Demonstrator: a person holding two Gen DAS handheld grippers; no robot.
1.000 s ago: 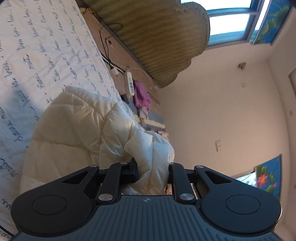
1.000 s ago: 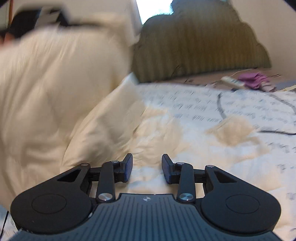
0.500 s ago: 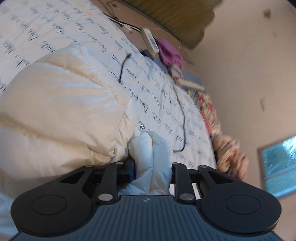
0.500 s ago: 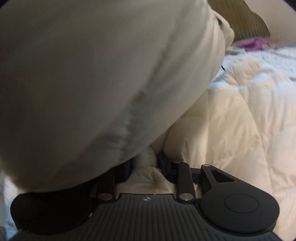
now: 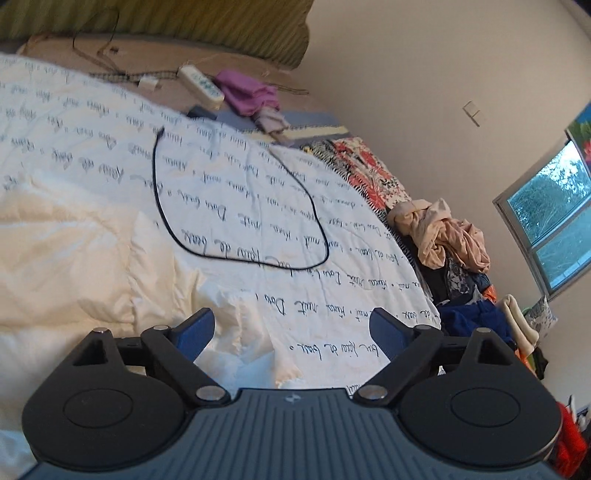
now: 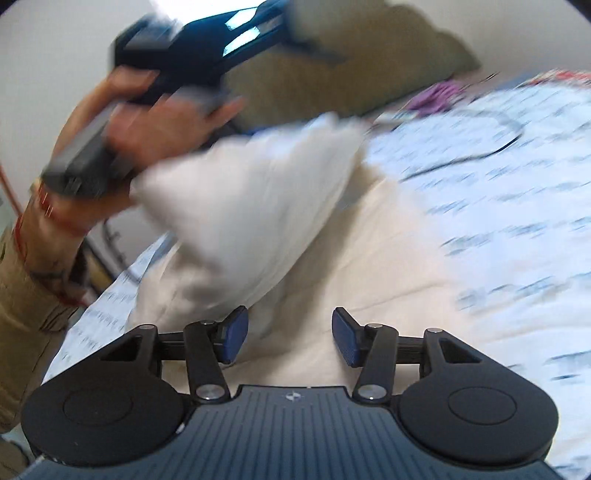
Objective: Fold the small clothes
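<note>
Left claw [image 5: 291, 328] spread wide, jaws just been opening, and nothing pinched: the cream jacket [image 5: 74, 258] lies on the bed under and to the left of it, a white fold of it sitting between the fingers without either pad pressing on it. Right claw [image 6: 290, 338] parted too, jaws also just been opening, only jacket fabric lying flat beneath the gap, no grip.

The left wrist view gives the far side of the bed: a black cable [image 5: 236, 221] looped on the quilt [image 5: 332, 291] ahead of the claw, a purple cloth [image 5: 247, 92] and a white power strip [image 5: 201, 83] beyond it, a heap of clothes [image 5: 443, 236] off to the right by the window [image 5: 554, 229]. The right wrist view, heavily blurred, gives what that one cannot: the person's left hand [image 6: 155, 122] up and to the left of the right claw, wrapped round the handle of the other tool, and a puffy part of the jacket [image 6: 251, 206] lifted off the bed, running from just left of the right claw's left finger up towards that hand.

Jacket's long axis: cannot tell, too crumpled and cut off.

White quilt with dark script, green headboard [image 5: 147, 22] behind, pale walls.
</note>
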